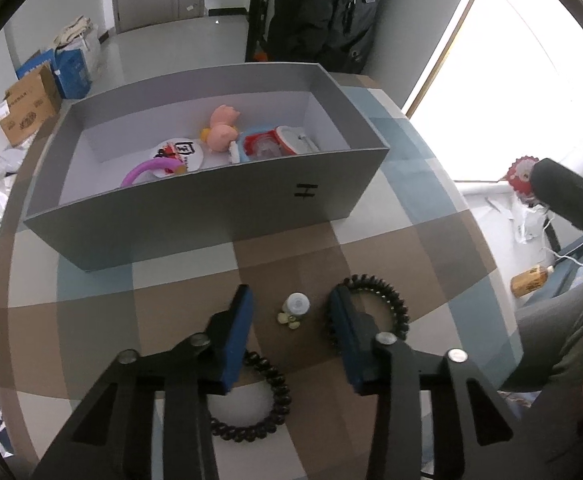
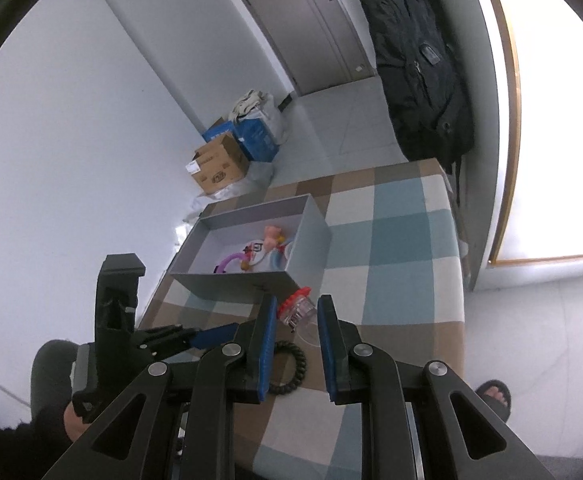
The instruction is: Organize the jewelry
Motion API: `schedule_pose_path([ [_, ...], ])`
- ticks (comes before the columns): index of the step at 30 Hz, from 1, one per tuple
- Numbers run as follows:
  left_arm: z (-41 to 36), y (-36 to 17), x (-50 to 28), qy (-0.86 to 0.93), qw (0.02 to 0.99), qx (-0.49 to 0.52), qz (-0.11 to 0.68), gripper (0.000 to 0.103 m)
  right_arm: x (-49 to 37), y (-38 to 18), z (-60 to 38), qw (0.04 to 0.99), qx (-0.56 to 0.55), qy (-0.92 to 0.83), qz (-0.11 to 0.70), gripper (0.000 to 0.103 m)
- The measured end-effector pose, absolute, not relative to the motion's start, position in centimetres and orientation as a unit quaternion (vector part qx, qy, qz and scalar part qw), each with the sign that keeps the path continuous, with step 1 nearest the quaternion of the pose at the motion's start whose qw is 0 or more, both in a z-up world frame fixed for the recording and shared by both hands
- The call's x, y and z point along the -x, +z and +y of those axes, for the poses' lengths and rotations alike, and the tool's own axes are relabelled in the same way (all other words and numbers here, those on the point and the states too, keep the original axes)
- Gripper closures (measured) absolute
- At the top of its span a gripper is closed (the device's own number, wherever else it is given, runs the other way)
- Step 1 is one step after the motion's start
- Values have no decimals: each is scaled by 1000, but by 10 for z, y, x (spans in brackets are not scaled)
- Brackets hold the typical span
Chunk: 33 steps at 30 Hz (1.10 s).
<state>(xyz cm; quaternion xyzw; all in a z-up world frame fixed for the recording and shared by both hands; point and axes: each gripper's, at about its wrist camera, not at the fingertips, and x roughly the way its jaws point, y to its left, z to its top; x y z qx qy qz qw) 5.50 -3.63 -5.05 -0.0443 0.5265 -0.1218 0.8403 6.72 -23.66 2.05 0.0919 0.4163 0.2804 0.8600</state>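
A grey open box (image 1: pixel 211 216) stands on the checked table and holds a pink pig toy (image 1: pixel 222 128), a purple ring (image 1: pixel 151 170) and other trinkets. My left gripper (image 1: pixel 291 304) is open low over the table. A small white-and-yellow trinket (image 1: pixel 294 310) lies between its fingers. One black bead bracelet (image 1: pixel 387 308) lies by the right finger, another (image 1: pixel 259 408) under the left finger. My right gripper (image 2: pixel 294 312) holds a clear trinket with a red frilled rim (image 2: pixel 297 308) above the table, in front of the box (image 2: pixel 243 276). A black bracelet (image 2: pixel 291 368) lies below it.
The checked cloth (image 1: pixel 195 312) covers the table. Cardboard and blue boxes (image 1: pixel 31 100) stand on the floor at the far left. A black backpack (image 2: pixel 419 72) hangs beyond the table's far edge. My left gripper (image 2: pixel 211 334) shows in the right wrist view.
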Motion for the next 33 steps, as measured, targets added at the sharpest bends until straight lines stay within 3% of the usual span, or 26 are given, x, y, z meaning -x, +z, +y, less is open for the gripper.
schedule_pose_path([
  [6,-44,-48,-57,-141,837,44,527,96,-68,21,-236,860,-92,282,416,84],
  [23,-33,-41,-60,-152,835,87,522,98,-70,18,-223,857,-85,287,420,83],
  [33,-4,-27,-60,-163,832,168,502,98,-76,18,-203,852,-77,300,423,83],
])
